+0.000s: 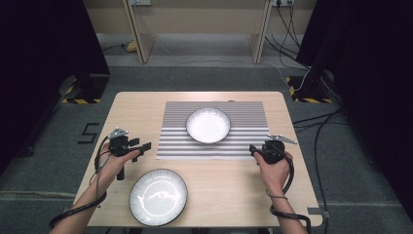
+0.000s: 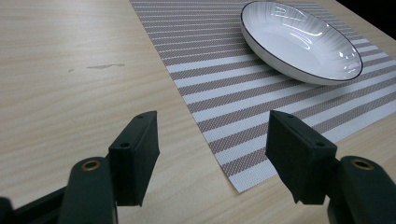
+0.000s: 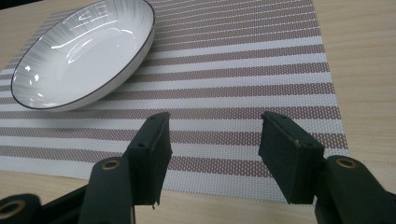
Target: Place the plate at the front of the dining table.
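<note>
- Near plate (image 1: 158, 197): white, dark rim, sits on bare counter (image 1: 234, 190) at the person's edge, left of centre, off the mat
- Left tool (image 1: 144, 147): held in the left hand (image 1: 113, 163), just up and left of the near plate, apart from it; jaws point right toward the mat's left edge
- Left gripper view: jaws spread wide, released, nothing between them; mat's near corner lies under the gap
- Right tool (image 1: 253, 148): held in the right hand (image 1: 273, 170) at the mat's near right corner; jaws point left
- Right gripper view: jaws parted, released, empty, poised over the mat's striped near edge
- Striped mat (image 1: 243, 122): grey and white bands, flat at counter centre, between the two tools
- Far plate (image 1: 208, 125): white, dark rim, rests on the mat's middle, beyond both tools, touching neither
</note>
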### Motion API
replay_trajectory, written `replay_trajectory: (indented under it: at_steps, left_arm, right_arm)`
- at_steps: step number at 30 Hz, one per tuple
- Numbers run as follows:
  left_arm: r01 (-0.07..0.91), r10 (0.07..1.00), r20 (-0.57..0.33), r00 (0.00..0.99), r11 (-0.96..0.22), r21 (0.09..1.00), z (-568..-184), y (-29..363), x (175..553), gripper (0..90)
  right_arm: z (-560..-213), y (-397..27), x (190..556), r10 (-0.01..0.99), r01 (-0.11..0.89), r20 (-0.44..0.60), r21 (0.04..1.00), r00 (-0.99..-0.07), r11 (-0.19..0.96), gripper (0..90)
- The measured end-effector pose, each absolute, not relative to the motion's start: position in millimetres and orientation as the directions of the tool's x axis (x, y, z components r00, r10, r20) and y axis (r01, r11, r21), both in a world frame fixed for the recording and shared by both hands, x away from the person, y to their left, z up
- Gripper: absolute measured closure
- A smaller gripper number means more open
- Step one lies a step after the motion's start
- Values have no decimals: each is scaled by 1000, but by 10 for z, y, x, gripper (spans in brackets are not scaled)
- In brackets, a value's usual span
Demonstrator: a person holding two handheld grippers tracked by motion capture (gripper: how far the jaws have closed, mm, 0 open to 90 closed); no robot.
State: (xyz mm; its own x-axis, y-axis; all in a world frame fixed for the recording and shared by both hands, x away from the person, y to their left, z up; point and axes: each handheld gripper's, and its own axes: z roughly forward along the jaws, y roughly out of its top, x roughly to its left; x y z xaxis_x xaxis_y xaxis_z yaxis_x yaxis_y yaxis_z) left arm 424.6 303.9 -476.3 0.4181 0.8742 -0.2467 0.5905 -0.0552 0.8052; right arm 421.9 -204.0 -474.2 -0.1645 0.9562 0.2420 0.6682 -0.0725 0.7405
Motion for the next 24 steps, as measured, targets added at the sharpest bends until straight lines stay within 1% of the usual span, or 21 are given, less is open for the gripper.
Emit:
replay_trajectory:
  at_steps: [10,13,24]
  left_arm:
    - [597,883,-259,390,-29,801,-4829,3183,4122,342]
    - [596,889,-258,379,-21,803,-4842,3254,4062,342]
    - [601,894,-265,362,-6,799,-4907,3360,3899,343]
  right_arm:
    - [-4751,-2091,4115,955,660,249,747,-158,-86,433]
    - [-4758,-2133,4040,961,646,231,759,-150,-81,433]
    - [-4780,-2275,3895,960,635,252,763,-125,-118,434]
